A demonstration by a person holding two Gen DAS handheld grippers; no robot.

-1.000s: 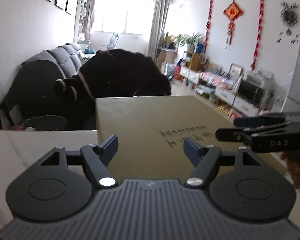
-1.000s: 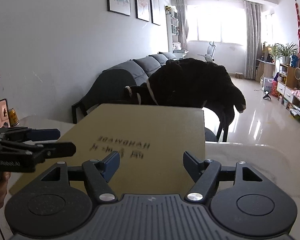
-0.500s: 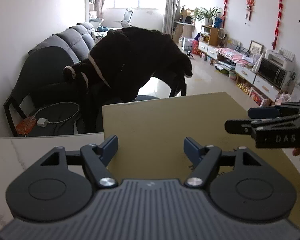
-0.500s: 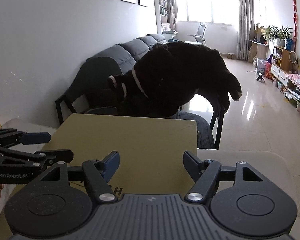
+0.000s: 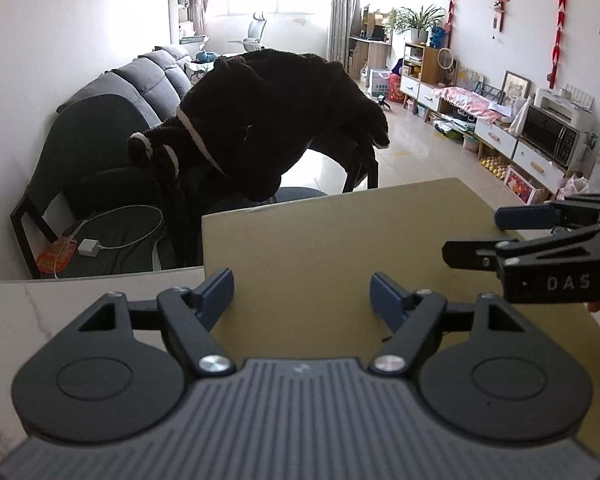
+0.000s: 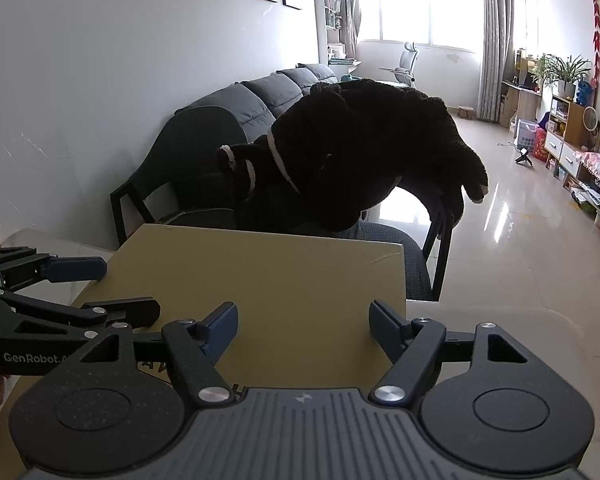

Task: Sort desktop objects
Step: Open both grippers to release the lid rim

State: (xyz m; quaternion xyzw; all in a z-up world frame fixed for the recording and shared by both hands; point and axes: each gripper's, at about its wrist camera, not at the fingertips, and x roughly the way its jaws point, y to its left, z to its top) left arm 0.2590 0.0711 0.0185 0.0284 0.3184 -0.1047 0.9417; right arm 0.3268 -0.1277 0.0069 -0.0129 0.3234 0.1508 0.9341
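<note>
Beyond the white marble table (image 5: 60, 304) stretches a bright living room, with a dark fleece garment (image 5: 268, 120) draped over a chair. On the table lies the flat tan box (image 5: 340, 248), directly ahead of and beneath both tools, reaching away to the table's far edge. Both the left gripper (image 5: 302, 288) and the right gripper (image 6: 303, 320) hover side by side over the lid, their jaws opening with nothing pinched between them; neither is clearly nearer.
</note>
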